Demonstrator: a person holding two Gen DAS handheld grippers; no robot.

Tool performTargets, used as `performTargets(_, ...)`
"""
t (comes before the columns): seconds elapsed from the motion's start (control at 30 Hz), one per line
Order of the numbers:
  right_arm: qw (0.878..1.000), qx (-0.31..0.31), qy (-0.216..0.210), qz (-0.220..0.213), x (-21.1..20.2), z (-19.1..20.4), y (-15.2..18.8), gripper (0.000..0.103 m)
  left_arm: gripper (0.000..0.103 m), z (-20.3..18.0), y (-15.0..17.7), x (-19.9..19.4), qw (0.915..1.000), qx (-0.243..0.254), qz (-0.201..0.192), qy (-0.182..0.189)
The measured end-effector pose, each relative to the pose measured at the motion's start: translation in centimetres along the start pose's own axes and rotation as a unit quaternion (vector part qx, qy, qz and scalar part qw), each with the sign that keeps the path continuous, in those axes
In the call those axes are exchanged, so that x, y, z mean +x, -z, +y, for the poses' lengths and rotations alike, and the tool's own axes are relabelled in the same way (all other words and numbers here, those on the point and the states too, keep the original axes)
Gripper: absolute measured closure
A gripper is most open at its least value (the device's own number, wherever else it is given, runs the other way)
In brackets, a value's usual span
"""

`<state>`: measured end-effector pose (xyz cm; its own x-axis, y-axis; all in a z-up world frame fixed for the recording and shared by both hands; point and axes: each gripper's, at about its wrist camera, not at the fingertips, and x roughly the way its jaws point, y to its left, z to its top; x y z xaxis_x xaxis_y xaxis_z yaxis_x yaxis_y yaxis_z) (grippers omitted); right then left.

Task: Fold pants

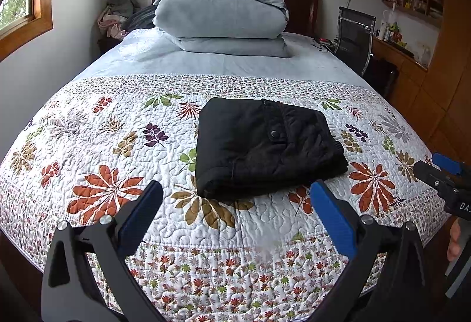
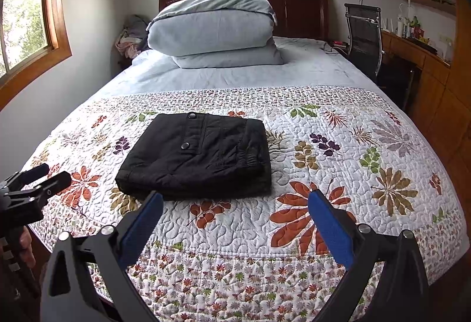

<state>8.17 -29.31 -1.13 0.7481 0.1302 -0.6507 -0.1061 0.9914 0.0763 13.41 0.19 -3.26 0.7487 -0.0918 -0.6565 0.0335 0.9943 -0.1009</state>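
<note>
Black pants [image 1: 265, 145] [image 2: 200, 154] lie folded into a compact square on the floral quilt [image 1: 117, 151] [image 2: 338, 163], a snap button showing on top. My left gripper [image 1: 235, 198] hovers open just short of the bundle's near edge, its blue pads wide apart and holding nothing. My right gripper [image 2: 235, 205] is open too, near the bundle's front right, touching nothing. From each wrist camera the other gripper [image 1: 441, 171] [image 2: 38, 177] shows at the side of the bed.
A stack of folded pale-blue bedding [image 1: 220, 18] [image 2: 215, 30] sits at the headboard end. A black office chair [image 2: 365, 36] and a wooden desk [image 2: 418, 57] stand right of the bed. Loose clothes [image 1: 117, 15] are piled in the left corner under the window.
</note>
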Motion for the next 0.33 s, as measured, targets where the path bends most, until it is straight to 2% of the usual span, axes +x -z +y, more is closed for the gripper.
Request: performTargets(0.33,1.000,0.003,-0.001,0.001,0.19,-0.22,-0.06,0.004,0.003,0.19,-0.05,0.27,1.0000,-0.006,0.007,0.001)
